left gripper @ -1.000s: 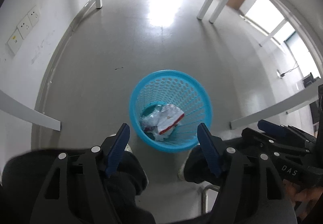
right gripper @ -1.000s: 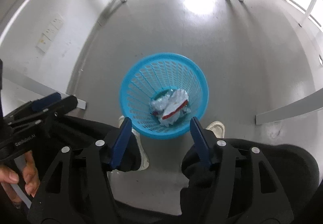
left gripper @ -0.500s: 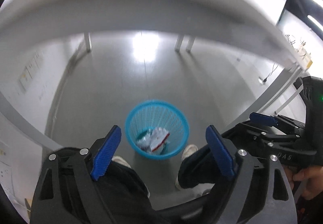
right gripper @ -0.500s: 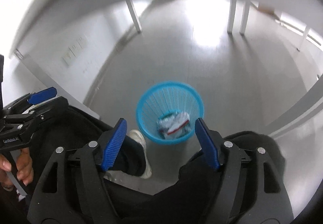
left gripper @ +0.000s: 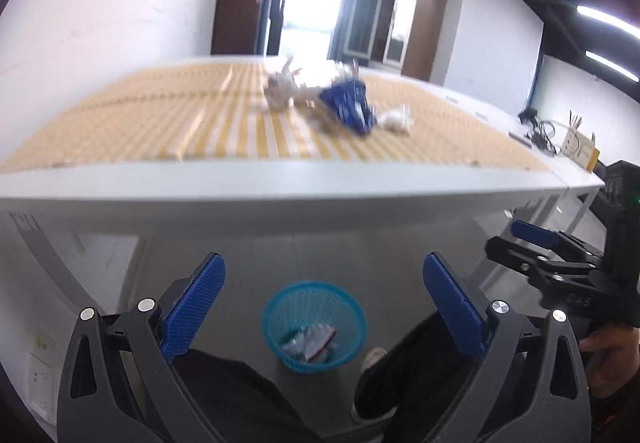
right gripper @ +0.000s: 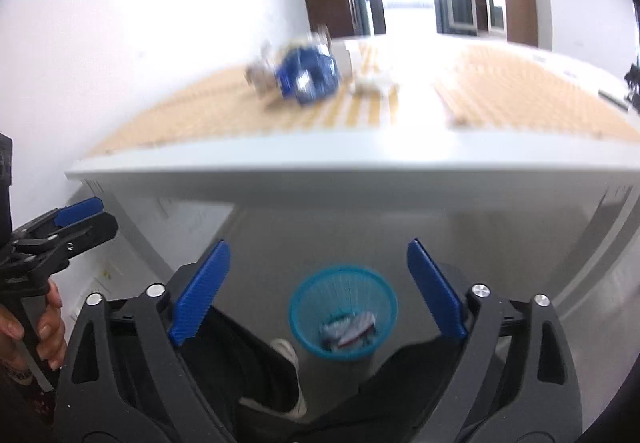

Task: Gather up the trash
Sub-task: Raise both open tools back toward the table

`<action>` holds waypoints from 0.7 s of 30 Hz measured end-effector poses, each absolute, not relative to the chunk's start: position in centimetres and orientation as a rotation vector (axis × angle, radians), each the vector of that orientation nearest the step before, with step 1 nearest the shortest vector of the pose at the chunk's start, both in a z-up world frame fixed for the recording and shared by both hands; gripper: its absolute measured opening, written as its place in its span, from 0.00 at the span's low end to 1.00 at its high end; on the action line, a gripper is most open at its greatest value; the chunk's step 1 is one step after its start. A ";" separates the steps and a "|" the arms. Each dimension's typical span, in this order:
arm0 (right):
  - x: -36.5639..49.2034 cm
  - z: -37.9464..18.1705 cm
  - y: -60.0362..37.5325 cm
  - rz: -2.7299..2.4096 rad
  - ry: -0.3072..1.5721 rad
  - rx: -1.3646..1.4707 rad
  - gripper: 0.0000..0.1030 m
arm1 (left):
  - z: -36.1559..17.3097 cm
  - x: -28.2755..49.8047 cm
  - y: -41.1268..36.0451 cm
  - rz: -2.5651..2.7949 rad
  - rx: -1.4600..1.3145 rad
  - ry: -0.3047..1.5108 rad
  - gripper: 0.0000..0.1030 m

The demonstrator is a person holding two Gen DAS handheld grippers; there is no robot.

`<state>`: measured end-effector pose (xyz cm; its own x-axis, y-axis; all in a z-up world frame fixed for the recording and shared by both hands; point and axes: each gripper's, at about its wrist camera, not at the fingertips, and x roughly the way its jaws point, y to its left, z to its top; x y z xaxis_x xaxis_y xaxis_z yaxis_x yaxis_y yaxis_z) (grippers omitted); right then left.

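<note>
Black plastic left gripper (left gripper: 324, 307) with silver screws behind ribbed blue finger pads (left gripper: 195, 307); below the jaws, dark trousers (left gripper: 240, 395) and a white shoe (left gripper: 372, 357).

Blue mesh bin (left gripper: 314, 327) upright on the floor under the bench (left gripper: 280, 195), crumpled white and red wrappers (left gripper: 308, 341) inside. On the bench: crumpled blue bag (left gripper: 348, 103), white paper wads (left gripper: 280, 89) beside it, blurred.
</note>
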<state>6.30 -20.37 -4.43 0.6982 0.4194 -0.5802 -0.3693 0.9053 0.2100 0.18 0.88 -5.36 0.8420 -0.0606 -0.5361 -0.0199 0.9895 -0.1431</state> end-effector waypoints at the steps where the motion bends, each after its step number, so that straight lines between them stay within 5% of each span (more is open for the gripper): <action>1: 6.4 -3.5 -20.3 0.442 0.647 0.084 0.88 | -4.6 0.2 1.2 -0.016 -0.142 0.559 0.94; 21: 14.8 1.4 -16.2 0.452 0.594 0.056 0.91 | 3.6 8.4 5.4 0.043 -0.055 0.477 0.94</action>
